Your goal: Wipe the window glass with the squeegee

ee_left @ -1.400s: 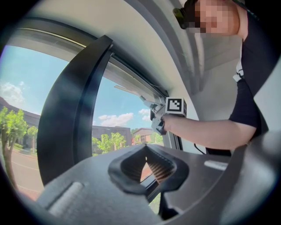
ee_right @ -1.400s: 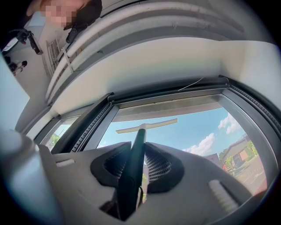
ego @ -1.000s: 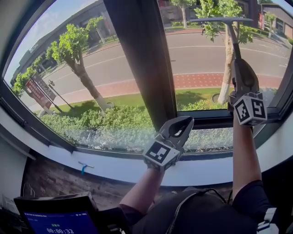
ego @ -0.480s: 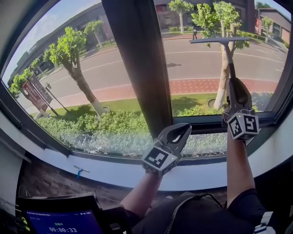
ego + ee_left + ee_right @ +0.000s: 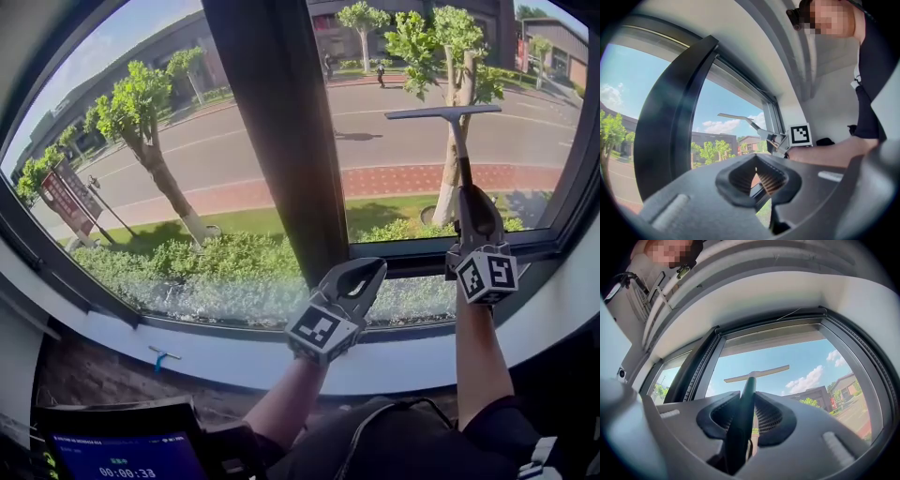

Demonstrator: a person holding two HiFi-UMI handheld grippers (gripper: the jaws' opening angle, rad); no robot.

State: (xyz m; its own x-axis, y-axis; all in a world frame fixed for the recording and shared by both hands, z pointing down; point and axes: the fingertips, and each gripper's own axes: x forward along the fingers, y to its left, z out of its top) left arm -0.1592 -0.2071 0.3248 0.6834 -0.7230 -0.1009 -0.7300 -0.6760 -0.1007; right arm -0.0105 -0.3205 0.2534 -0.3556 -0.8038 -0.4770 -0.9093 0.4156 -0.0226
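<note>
Window glass (image 5: 234,159) behind squeegee (image 5: 457,141), its handle clamped in right gripper (image 5: 472,199); left gripper (image 5: 368,267) closed

The squeegee (image 5: 443,112) rests against the right pane (image 5: 394,150), above the right gripper (image 5: 468,199) and right of the mullion (image 5: 281,141); the left gripper (image 5: 361,274) sits lower, before the mullion's foot.

Head view down; gripper views upward (sharing window (image 5: 234,159)).

Sunlit window (image 5: 178,159), dark frame (image 5: 272,131), white sill (image 5: 225,349) below
</note>
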